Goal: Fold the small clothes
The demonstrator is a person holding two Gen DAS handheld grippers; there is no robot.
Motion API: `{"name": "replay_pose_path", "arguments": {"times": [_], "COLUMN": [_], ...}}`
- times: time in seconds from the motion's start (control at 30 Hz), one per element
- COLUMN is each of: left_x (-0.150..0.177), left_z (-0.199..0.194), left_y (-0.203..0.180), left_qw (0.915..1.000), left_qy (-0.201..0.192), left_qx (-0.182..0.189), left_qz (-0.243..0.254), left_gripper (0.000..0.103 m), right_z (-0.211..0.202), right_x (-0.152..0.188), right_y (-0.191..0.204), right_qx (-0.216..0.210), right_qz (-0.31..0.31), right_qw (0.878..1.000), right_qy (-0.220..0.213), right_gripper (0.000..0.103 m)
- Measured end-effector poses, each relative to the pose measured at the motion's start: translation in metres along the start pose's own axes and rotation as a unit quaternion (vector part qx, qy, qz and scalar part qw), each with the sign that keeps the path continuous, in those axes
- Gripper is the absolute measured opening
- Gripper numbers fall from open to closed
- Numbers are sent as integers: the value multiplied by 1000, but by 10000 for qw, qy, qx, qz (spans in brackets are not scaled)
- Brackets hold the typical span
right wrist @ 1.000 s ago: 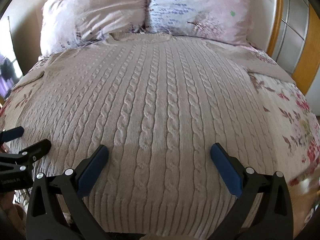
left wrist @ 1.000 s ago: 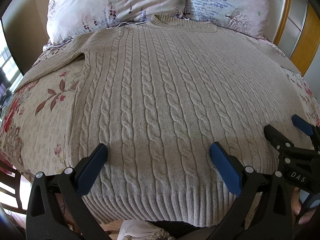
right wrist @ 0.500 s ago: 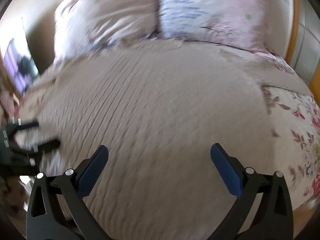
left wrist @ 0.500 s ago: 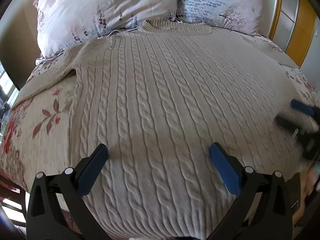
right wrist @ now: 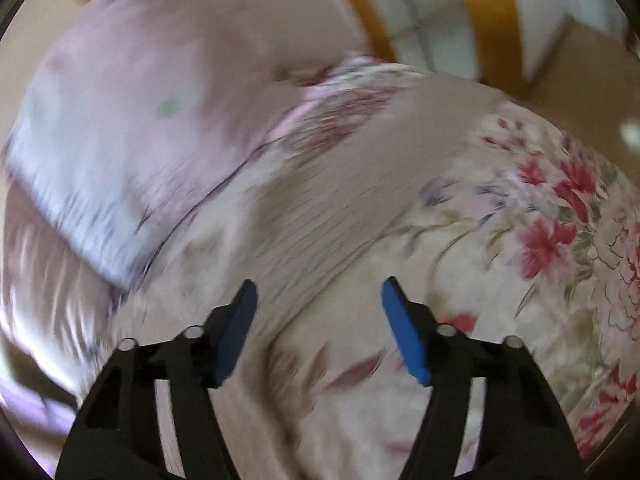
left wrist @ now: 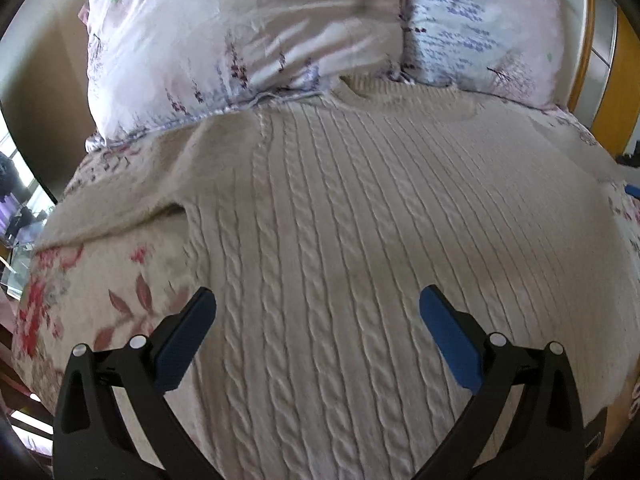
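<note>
A beige cable-knit sweater (left wrist: 360, 220) lies flat, front up, on the bed, its collar against the pillows and its left sleeve (left wrist: 132, 196) stretched out to the left. My left gripper (left wrist: 316, 320) is open and empty, hovering over the sweater's lower left part. My right gripper (right wrist: 318, 312) is open and empty over the sweater's right sleeve (right wrist: 320, 216). That view is badly blurred. A bit of the right gripper shows at the right edge of the left wrist view (left wrist: 632, 190).
Two floral pillows (left wrist: 248, 40) lie at the head of the bed. A floral bedsheet (right wrist: 560, 220) covers the mattress. A wooden headboard and cabinet (left wrist: 608, 80) stand at the right. The bed's left edge drops to the floor (left wrist: 16, 300).
Both grippers have moved forward up the bed. The right one has swung to the right, off the sweater's body towards the right sleeve, and its jaws are a little narrower.
</note>
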State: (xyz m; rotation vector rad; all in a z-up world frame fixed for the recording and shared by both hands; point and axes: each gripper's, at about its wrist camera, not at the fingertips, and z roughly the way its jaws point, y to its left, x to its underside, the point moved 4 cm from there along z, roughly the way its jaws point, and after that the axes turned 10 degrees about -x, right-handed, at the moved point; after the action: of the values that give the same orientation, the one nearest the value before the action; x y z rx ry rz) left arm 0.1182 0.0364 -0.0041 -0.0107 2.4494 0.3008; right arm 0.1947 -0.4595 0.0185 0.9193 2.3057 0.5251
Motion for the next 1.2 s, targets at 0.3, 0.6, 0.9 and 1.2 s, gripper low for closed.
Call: {"name": "replay_pose_path", "arguments": {"times": [0.3, 0.6, 0.9, 1.2], "left_x": [-35, -61, -79, -94], "left_z": [9, 31, 49, 54], "left_y": [2, 2, -3, -18], "left_qw": [9984, 9944, 9877, 9611], "left_qy": [-329, -34, 179, 105], "left_qx": [445, 965, 1394, 2484], "left_qz": [-150, -419, -686, -1202], "left_gripper": [101, 101, 101, 101], "right_z": [22, 31, 25, -1], "right_x": [-48, -78, -76, -69], "right_y": [-58, -91, -89, -4], "right_qx": [116, -94, 151, -65], "right_qz": [1196, 1866, 1342, -342], "right_qw": [9921, 9792, 9861, 9918], "right_qy": [-351, -790, -964, -1226], "right_gripper": [45, 22, 9, 8]}}
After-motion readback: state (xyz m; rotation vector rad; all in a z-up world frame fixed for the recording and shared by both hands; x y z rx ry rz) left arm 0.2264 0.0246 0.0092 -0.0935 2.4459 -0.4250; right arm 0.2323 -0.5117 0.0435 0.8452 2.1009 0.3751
